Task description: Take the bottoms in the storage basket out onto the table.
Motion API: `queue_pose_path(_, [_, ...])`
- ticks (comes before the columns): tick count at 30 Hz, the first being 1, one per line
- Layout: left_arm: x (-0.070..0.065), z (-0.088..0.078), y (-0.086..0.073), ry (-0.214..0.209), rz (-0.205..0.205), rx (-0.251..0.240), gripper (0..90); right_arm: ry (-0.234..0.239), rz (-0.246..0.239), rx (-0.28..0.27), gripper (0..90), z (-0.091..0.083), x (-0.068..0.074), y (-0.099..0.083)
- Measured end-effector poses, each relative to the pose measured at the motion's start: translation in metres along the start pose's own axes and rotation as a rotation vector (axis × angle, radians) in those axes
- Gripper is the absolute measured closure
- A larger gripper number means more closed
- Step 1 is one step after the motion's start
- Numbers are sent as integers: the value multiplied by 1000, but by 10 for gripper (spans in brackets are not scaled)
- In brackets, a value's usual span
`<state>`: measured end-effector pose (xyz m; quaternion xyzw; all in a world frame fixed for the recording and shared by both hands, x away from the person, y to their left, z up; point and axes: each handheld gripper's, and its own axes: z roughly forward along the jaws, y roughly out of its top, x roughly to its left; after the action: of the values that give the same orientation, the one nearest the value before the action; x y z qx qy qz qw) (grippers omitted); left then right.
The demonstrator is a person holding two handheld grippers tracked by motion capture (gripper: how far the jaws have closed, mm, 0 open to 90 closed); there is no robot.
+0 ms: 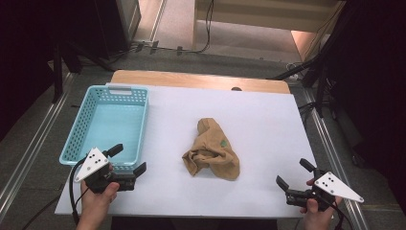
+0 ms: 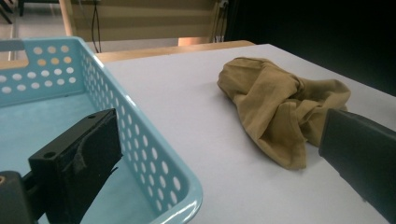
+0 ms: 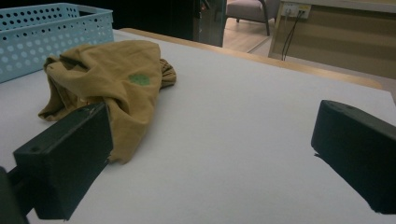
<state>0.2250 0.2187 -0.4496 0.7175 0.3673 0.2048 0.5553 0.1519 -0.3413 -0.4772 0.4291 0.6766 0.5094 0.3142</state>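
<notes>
On the white table (image 1: 268,120): one crumpled tan garment, one basket, two hand-held grippers, nothing gripped.

At the table's middle lies the tan garment (image 1: 212,149), bunched and folded over itself, with a small green mark (image 1: 223,142) on its upper surface; it rests flat on the white top, well apart from both grippers. To its left stands a light-blue perforated basket (image 1: 141,125), its interior bare. The left gripper (image 1: 128,160), held in the person's left hand (image 1: 98,196), sits at the basket's near right corner with jaws spread wide, one jaw over the basket interior and the other outside its wall. The right gripper (image 1: 295,173), held in the right hand (image 1: 316,211) at the table's near right corner, likewise has jaws apart and empty, pointing toward the garment.
</notes>
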Motion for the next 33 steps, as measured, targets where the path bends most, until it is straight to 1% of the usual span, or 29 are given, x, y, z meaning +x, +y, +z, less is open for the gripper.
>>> queue_pose_path(6, [8,-10,-10,29,-18,2,0,0,-1,1,0,1,0,0])
queue_pose_path(10, [11,-16,-13,40,-14,5,0,1,0,4,0,1,1,0])
queue_pose_path(15, [18,-25,-18,64,-27,7,0,0,0,6,0,2,1,-1])
queue_pose_path(17, [20,-29,-20,69,-23,9,0,-1,-1,6,0,2,0,-1])
queue_pose_path(23, [24,-36,-29,89,-26,31,0,-3,4,8,0,2,-1,-2])
queue_pose_path(28, [26,-44,-31,94,-21,19,0,-8,9,11,0,2,-3,-2])
queue_pose_path(31, [27,-49,-33,106,-17,14,0,-9,8,11,0,2,-3,-3])
queue_pose_path(33, [28,-52,-34,106,-22,14,0,-10,8,11,0,2,-3,-3])
